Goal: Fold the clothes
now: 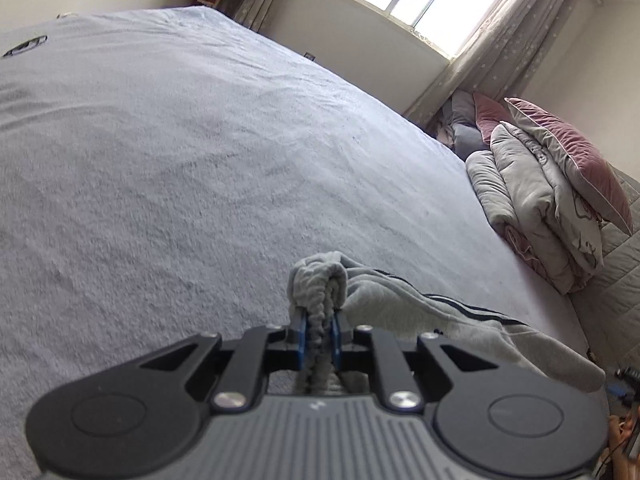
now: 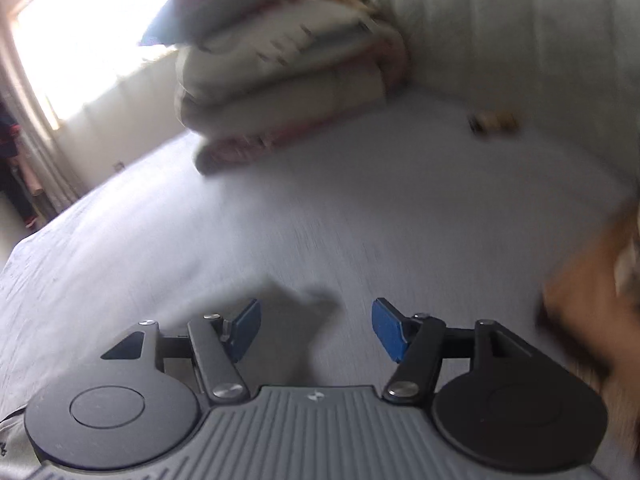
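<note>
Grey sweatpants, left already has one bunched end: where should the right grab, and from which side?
Probably the free striped edge of the grey sweatpants trailing right of the left gripper, which pinches the bunched end. Come from the right with the open right gripper, fingers straddling that raised fold. Its far end is hidden.

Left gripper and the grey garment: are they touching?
Touching. The left wrist view shows the left gripper with its jaws shut on a bunched fold of the grey garment, cloth squeezed between both blue pads.

Grey garment (image 1: 400, 304) with dark stripes, pale blue-grey bedsheet (image 1: 180, 168), pink pillow (image 1: 576, 160), blue-padded fingers (image 2: 386, 330).
</note>
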Demonstrator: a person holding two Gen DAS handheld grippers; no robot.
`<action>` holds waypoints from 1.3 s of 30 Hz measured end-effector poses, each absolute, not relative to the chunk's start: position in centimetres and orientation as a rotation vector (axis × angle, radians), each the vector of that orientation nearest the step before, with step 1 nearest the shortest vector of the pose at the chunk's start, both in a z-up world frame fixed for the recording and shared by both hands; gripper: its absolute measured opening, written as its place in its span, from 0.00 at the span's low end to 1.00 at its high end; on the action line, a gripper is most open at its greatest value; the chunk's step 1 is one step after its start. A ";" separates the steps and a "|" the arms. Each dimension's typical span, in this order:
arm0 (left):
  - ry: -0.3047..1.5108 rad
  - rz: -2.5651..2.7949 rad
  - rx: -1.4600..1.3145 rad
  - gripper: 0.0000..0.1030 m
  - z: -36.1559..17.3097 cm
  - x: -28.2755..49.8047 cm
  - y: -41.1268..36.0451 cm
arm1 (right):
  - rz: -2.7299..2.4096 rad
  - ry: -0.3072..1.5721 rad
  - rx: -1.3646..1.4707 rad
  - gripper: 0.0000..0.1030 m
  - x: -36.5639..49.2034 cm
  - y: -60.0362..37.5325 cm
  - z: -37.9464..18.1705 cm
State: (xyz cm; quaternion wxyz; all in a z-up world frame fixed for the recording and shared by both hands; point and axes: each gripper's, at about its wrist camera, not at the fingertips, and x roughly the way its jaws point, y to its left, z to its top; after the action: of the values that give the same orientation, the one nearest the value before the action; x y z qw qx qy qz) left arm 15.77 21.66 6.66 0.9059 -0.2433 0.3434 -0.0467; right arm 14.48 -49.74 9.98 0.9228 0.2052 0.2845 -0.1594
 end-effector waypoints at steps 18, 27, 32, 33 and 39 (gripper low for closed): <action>0.726 -0.064 -0.441 0.13 5.0 15.6 20.3 | -0.203 0.886 0.200 0.00 24.5 -46.6 3.7; 0.694 -0.073 -0.422 0.13 5.6 15.4 19.7 | -0.232 0.669 0.177 0.06 20.8 -47.9 9.8; 0.692 -0.068 -0.397 0.13 5.5 15.4 19.5 | -0.229 0.796 0.325 0.52 23.7 -49.6 6.6; 0.692 -0.069 -0.395 0.13 5.5 15.4 19.5 | -0.231 0.812 0.348 0.52 24.3 -49.7 5.8; 0.691 -0.070 -0.387 0.13 5.2 15.5 19.5 | -0.217 0.860 0.266 0.29 25.3 -46.6 3.1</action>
State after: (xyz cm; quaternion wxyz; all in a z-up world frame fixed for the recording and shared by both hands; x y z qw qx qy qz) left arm 15.45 19.50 5.18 0.9219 -0.1887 0.3367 -0.0343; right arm 25.35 -46.58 3.12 0.8946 0.1284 0.4149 -0.1049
